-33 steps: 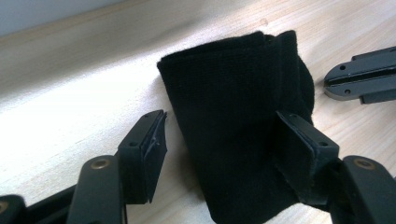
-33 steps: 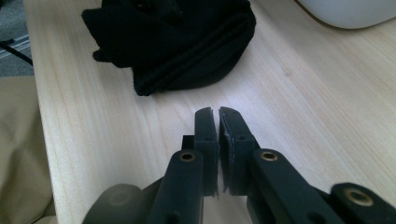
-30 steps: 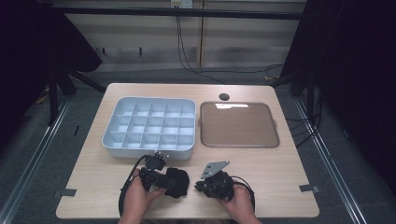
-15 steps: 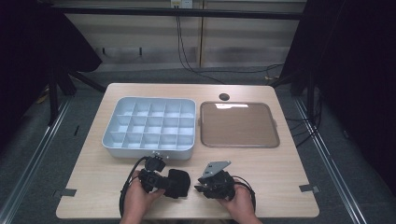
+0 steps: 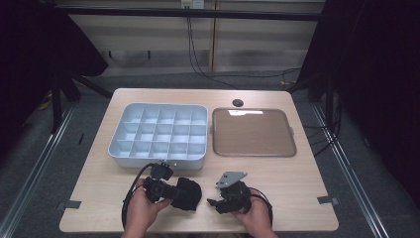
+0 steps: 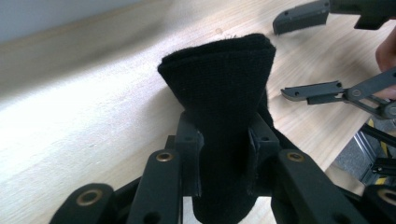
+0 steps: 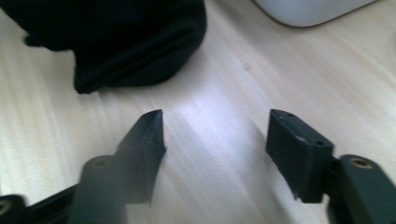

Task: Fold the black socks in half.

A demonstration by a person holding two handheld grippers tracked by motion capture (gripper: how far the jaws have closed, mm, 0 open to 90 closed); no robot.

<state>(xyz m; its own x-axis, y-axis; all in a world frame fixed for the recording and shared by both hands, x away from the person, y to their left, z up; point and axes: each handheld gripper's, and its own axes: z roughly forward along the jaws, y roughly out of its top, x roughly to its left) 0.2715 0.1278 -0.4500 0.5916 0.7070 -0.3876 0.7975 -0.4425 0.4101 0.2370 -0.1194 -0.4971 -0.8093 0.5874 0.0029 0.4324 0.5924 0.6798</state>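
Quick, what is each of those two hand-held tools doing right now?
Left tool: closed on the folded black cloth.
Right tool: open, nothing between its jaws, which have just been opening; the cloth lies apart from it.

Black folded cloth piece (image 6: pixel 219 88): thick, matt, fuzzy knit-like fabric w/ ribbed layered edges. It lies on the pale wooden table (image 5: pixel 297 178), smooth light-grained top w/ soft sheen where light hits. Light-grey compartment tray (image 5: pixel 157 133) looks like smooth, slightly glossy plastic; flat brown square tray (image 5: pixel 252 132) has semi-gloss face w/ glare strip; black gripper pads (image 7: pixel 294 149) look matt, finely textured, prob. rubber/plastic.
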